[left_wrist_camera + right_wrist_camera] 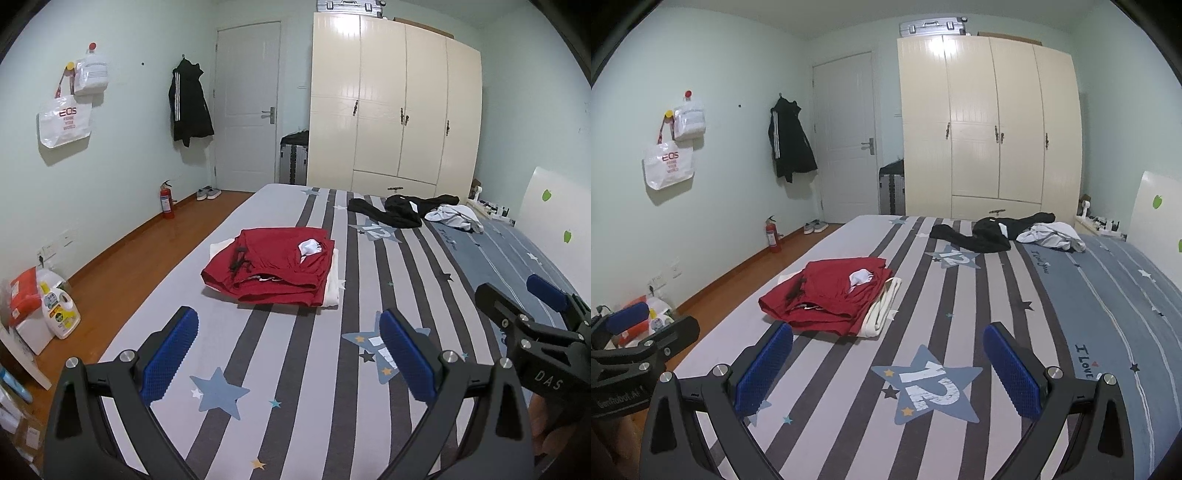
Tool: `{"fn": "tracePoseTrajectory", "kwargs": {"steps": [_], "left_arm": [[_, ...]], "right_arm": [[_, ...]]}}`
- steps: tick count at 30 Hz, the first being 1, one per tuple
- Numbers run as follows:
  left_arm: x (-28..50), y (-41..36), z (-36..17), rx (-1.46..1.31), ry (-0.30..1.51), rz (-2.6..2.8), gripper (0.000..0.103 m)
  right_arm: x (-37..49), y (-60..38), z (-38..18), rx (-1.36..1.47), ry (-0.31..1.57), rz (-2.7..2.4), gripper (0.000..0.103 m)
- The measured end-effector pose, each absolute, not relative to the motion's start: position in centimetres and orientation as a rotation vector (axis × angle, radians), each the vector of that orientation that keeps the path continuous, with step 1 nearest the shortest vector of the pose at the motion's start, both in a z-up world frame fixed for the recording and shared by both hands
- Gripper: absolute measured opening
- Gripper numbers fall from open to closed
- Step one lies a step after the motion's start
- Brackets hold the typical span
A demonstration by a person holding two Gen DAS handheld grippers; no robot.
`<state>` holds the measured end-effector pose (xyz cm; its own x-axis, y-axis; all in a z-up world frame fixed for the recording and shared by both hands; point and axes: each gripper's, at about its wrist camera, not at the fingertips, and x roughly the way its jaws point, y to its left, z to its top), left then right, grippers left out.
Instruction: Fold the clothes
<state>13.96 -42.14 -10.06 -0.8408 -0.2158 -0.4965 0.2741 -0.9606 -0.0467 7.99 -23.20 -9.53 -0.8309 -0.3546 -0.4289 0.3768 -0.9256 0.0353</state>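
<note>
Folded red shorts [273, 267] lie on a folded white garment [334, 286] on the striped bed [295, 369]; they also show in the right wrist view [827, 297], on the white garment [882, 310]. An unfolded black garment [399, 210] and a crumpled white garment [456, 218] lie at the far end, also seen from the right [990, 232] [1052, 234]. My left gripper [288, 354] is open and empty above the bed, short of the red shorts. My right gripper [888, 369] is open and empty, beside the left one.
A cream wardrobe [397, 107] and a white door [247, 103] stand behind the bed. A wooden floor strip [147, 251] runs along the left, with a fire extinguisher [166, 201], shoes [208, 192] and detergent bottles [61, 312]. A headboard [554, 206] is at the right.
</note>
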Motion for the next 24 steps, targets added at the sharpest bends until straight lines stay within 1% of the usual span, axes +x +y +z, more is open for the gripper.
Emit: {"fn": "tracePoseTrajectory", "kwargs": {"steps": [24], "left_arm": [[13.57,-42.06,-9.44,0.707,0.182,-2.804,0.098]], "right_arm": [[8.09,-23.13,-9.01,0.599,0.073,-2.694,0.102]]}}
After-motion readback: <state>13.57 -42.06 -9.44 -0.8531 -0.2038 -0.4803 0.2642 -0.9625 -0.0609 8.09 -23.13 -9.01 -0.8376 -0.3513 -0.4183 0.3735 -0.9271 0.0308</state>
